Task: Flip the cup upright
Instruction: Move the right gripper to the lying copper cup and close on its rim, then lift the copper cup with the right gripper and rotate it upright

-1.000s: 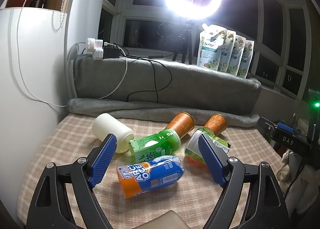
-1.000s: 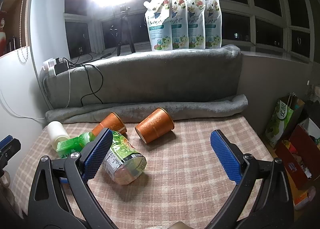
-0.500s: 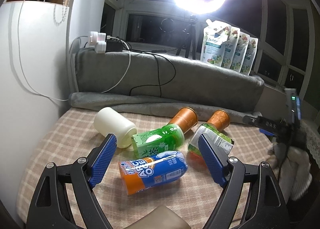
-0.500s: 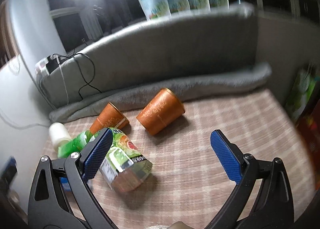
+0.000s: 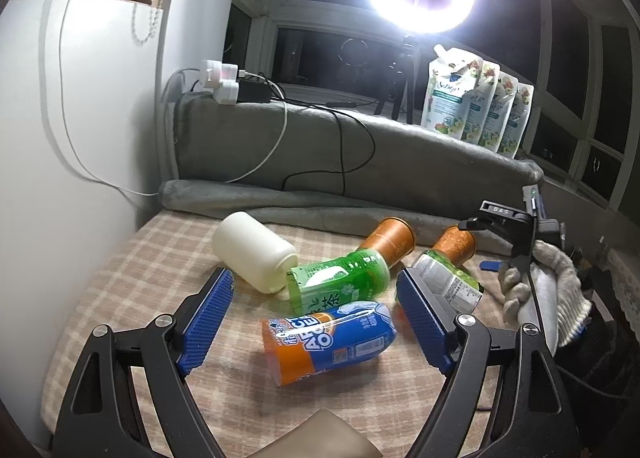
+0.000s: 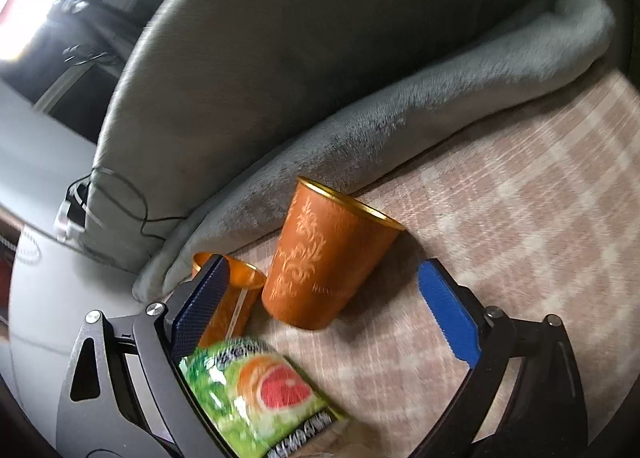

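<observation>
On the left, we are hovering our left tool (image 5: 316, 322) wide open above the blue-and-orange cup (image 5: 330, 340), holding nothing. Moving right, our right tool (image 6: 336, 318) has swung in close since a moment ago and is now tilting down over the orange cup (image 6: 326, 258), which is lying on its side on the checked counter (image 6: 520, 218) by the grey blanket (image 6: 400, 118). Its jaws are spread, nothing gripped; the grab looks near.
</observation>
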Demonstrator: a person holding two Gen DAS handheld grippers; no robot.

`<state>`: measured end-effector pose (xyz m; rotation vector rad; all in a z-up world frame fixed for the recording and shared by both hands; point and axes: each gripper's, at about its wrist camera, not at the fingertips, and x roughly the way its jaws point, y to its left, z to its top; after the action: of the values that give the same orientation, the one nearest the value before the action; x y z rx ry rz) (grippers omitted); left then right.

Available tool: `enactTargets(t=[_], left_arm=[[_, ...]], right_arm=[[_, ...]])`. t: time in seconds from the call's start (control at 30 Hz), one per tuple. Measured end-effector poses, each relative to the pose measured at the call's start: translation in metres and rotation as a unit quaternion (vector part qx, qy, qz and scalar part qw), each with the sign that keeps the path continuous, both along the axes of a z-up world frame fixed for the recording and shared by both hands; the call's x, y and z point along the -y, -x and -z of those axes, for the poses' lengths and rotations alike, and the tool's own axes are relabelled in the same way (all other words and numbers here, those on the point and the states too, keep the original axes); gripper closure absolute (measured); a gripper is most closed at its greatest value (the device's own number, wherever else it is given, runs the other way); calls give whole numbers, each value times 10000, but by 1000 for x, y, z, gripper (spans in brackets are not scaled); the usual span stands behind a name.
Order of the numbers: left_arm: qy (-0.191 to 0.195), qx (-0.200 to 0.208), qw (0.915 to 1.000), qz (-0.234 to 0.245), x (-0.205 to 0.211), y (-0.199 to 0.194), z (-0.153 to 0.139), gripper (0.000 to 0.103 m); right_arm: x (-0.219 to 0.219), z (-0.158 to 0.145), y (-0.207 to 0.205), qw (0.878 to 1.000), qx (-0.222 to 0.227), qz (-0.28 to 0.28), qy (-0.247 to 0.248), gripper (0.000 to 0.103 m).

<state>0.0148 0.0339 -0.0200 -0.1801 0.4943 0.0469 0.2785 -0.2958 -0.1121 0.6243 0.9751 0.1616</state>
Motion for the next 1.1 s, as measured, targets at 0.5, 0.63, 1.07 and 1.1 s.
enactTargets(t=[0.5, 0.63, 1.07, 1.1], left_arm=[[-25, -24, 10000, -49, -3, -3, 0, 19], [-25, -47, 10000, -4, -1, -3, 0, 19], [587, -644, 9946, 568, 8, -16, 13, 19], [628, -684, 9939, 595, 9, -17, 14, 19]], right_arm=[[-8, 15, -17, 9991, -191, -91, -356, 32], [-2, -6, -3, 9996, 137, -181, -169, 32], [4, -62, 93, 9909, 445, -1264, 132, 32], [10, -60, 101, 9900, 414, -1344, 144, 32]])
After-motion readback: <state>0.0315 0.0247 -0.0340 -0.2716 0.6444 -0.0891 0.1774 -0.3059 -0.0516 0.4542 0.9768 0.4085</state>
